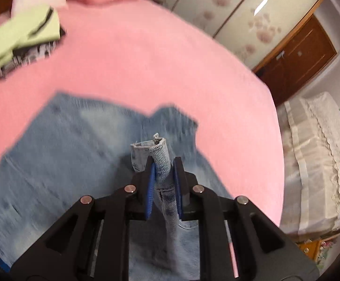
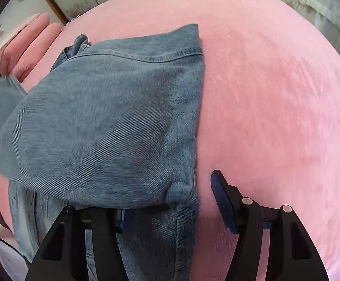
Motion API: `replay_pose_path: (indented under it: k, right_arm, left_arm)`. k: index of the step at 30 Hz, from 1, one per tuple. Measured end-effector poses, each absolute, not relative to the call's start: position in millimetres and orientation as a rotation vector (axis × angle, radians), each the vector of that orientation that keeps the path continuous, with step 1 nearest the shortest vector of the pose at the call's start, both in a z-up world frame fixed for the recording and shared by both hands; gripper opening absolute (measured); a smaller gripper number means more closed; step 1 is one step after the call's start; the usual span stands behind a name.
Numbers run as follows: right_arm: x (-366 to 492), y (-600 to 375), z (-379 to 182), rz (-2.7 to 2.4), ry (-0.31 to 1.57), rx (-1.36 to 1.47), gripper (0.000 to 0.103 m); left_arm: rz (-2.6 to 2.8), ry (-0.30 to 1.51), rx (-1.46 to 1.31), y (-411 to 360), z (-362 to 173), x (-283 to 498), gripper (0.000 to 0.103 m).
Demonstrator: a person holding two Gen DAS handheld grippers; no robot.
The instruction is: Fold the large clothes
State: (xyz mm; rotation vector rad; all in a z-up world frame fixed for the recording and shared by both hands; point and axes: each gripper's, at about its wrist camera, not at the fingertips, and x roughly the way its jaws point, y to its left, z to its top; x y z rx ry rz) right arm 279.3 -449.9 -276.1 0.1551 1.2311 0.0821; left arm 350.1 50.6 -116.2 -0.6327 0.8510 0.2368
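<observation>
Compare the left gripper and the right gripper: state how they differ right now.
The left gripper is shut on a bunched edge of the denim garment; the right gripper is open, clamping nothing. Both blue pads show on the left gripper, while denim drapes over the right gripper's left finger, leaving only its right finger plain. Both are black with blue pads, above the pink bed.

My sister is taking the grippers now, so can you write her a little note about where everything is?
Left gripper: shut on a bunched edge of the denim garment, lifted over the pink bed.
Right gripper: open; denim is draped over its left finger.
Done: a folded stack of clothes sits near the pillow.
Left: lay the denim flat, fold it, stack it.
</observation>
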Motion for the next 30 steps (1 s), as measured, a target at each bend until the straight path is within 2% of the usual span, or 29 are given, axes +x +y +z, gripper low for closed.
replay_pose_path:
  k: [2, 5, 9, 13, 20, 24, 30]
  right_arm:
    - [277, -451, -273, 0.079, 1.221, 0.154, 0.062]
    - [273, -451, -268, 0.090, 1.212, 0.164, 0.055]
    - [259, -443, -260, 0.132, 1.194, 0.155, 0.032]
    - [249, -435, -251, 0.163, 1.153, 0.098, 0.019]
    - [267, -451, -271, 0.115, 1.240, 0.310, 0.018]
    - [271, -450, -274, 0.102, 1.268, 0.323, 0.018]
    - [273, -445, -260, 0.046, 1.341, 0.293, 0.021]
  left_arm:
    - [0.267, 0.816, -0.611, 65, -105, 346, 0.012]
    - [0.337, 0.862, -0.581, 90, -116, 343, 0.012]
    - [0.409, 0.976, -0.597, 112, -160, 334, 0.012]
    - [0.472, 1.057, -0.591, 116, -200, 312, 0.012]
    - [0.508, 1.140, -0.582, 118, -253, 288, 0.012]
    - [0.488, 1.208, -0.582, 123, -273, 289, 0.013]
    - [0.460, 1.211, -0.548, 120, -259, 288, 0.014]
